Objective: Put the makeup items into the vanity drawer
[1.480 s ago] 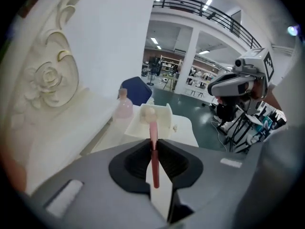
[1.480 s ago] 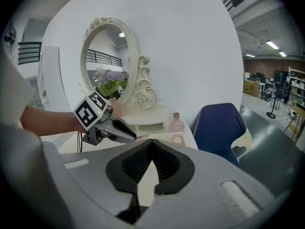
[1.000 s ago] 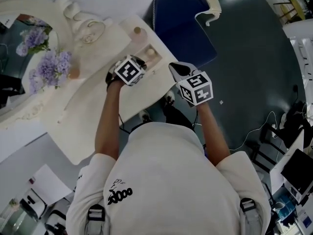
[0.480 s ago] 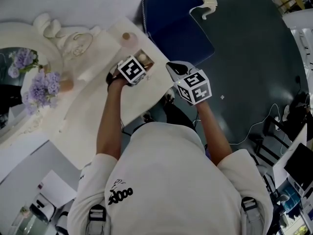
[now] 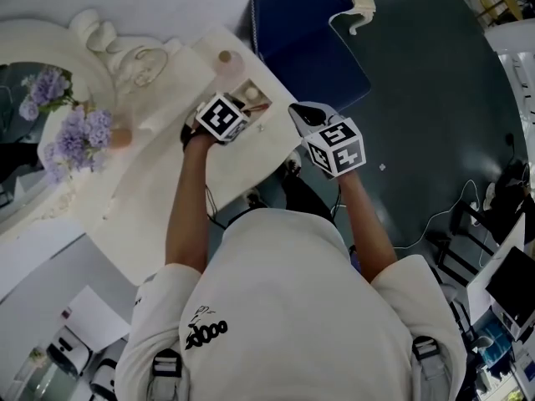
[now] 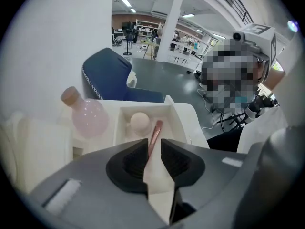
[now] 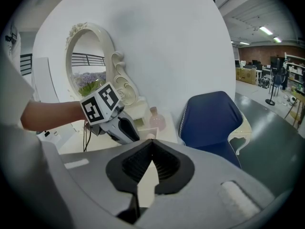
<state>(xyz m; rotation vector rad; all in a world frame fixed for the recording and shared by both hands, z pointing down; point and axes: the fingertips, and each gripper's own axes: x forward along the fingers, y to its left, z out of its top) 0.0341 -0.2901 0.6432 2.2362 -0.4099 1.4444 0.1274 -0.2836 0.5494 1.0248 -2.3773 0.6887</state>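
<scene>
Spreading over the last moment, the jaws of the left tool [image 6: 153, 143] now stand apart above the open vanity drawer [image 6: 184, 123], at the right end of the pale surface [image 5: 167, 182]. A pink makeup brush [image 6: 155, 133] lies in the drawer. Its near end reaches into the gap between the jaws, and the pads do not seem to press on it. The right tool [image 7: 151, 145] hangs to the right, off the surface's edge, jaws pressed together on nothing. Just left of the brush, a beige sponge [image 6: 139, 121] rests in the same drawer. Left of the drawer stands a round pink bottle [image 6: 88, 117]. Farther off sits a blue chair [image 6: 107, 78].
</scene>
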